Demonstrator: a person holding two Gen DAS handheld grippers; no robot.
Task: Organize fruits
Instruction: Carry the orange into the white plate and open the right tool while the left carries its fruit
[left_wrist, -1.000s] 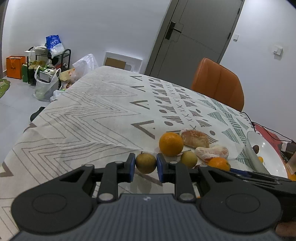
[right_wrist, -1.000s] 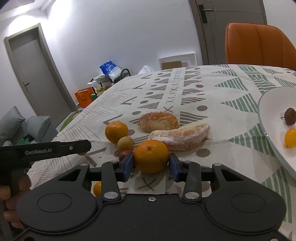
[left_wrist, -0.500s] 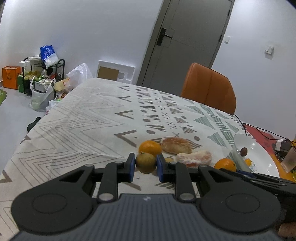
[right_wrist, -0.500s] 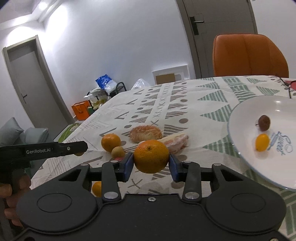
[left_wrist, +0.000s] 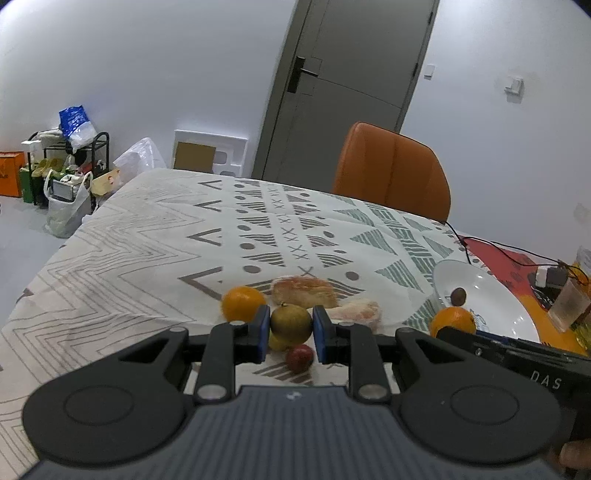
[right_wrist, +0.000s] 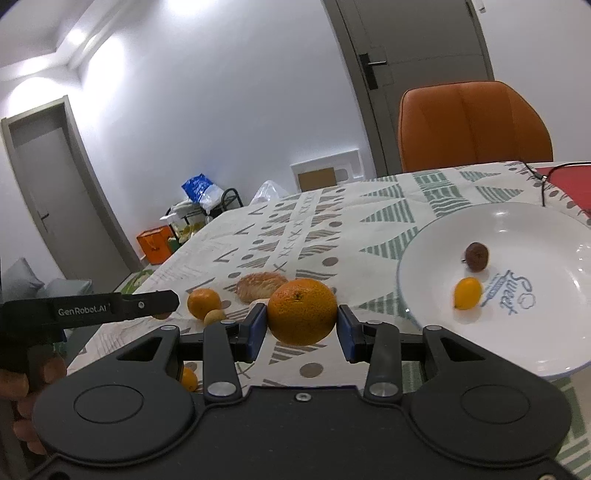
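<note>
Patterned cloth-covered table (left_wrist: 155, 236) in a white-walled room, orange chair (left_wrist: 391, 177) behind.
Left hand-held gripper (left_wrist: 288, 334) clamps a greenish-brown round fruit (left_wrist: 290, 320); right hand-held gripper (right_wrist: 301, 332) clamps a large orange (right_wrist: 302, 311).

The plate (right_wrist: 517, 354) is taken as the landmark and is set on the table (left_wrist: 129, 258), at its right side in both views. Two small fruits (right_wrist: 468, 293) are found in the plate. To the left of the plate, on the table, a bun (left_wrist: 304, 292), a peeled fruit piece (left_wrist: 356, 312) and an orange (left_wrist: 242, 302) are laid near together. A chair (right_wrist: 472, 125) is placed behind the table, beyond the plate. A cable (left_wrist: 491, 245) is run behind the plate.
</note>
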